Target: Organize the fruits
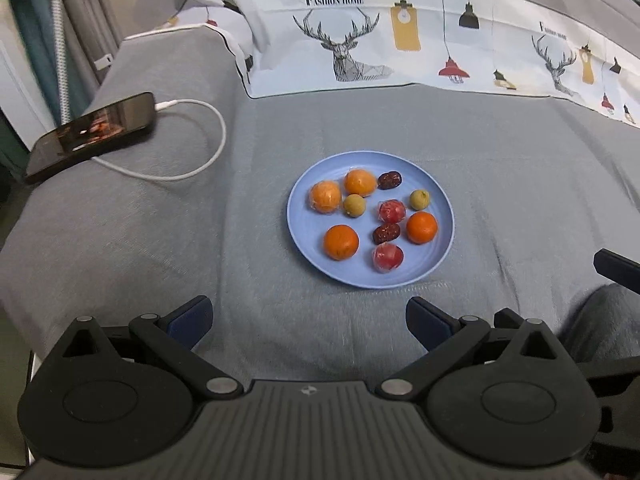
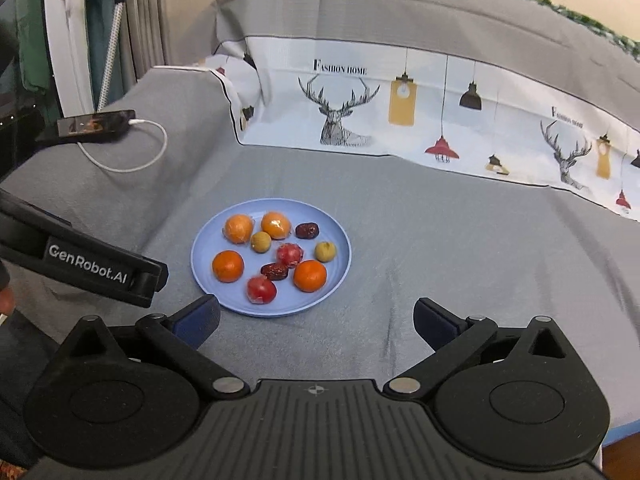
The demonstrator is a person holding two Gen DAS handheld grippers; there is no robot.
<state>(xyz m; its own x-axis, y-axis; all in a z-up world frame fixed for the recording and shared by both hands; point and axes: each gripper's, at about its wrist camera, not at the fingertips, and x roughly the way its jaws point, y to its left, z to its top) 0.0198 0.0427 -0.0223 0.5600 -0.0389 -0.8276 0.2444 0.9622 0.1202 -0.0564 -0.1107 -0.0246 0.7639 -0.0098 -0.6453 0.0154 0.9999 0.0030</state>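
Both pairs of jaws stand spread wide with nothing between them: the left gripper [image 1: 309,318] hangs over bare grey cover just short of the blue plate [image 1: 308,236], and the right gripper [image 2: 316,320] hovers likewise with the plate [image 2: 204,276] ahead at about eleven o'clock. Held back and released like this, either tool could be readying a reach or resting clear of a finished job, I judge; the plate fits both, since all the fruit already lies on it, yet mixed by kind. Taking the plate as a clock face in the left view, two wrapped oranges [image 1: 325,197] sit touching or nearly so at ten to eleven, a dark date [image 1: 389,180] at one, a small green-brown fruit [image 1: 419,199] at two, a bare orange [image 1: 421,227] at three, a wrapped red fruit [image 1: 388,257] at six, another bare orange [image 1: 341,242] at eight, and a second red fruit [image 1: 392,211], a second date [image 1: 386,233] and a second greenish fruit [image 1: 354,205] crowd the middle. Spreading them apart probably leaves the fingers room to close on one alone. The right view alone shows the left tool's branded body [image 2: 86,270] at nine o'clock of the plate; the left view shows the phone [image 1: 90,136] and its white cable [image 1: 192,140] larger, well apart at ten o'clock on the cover [image 1: 520,184].
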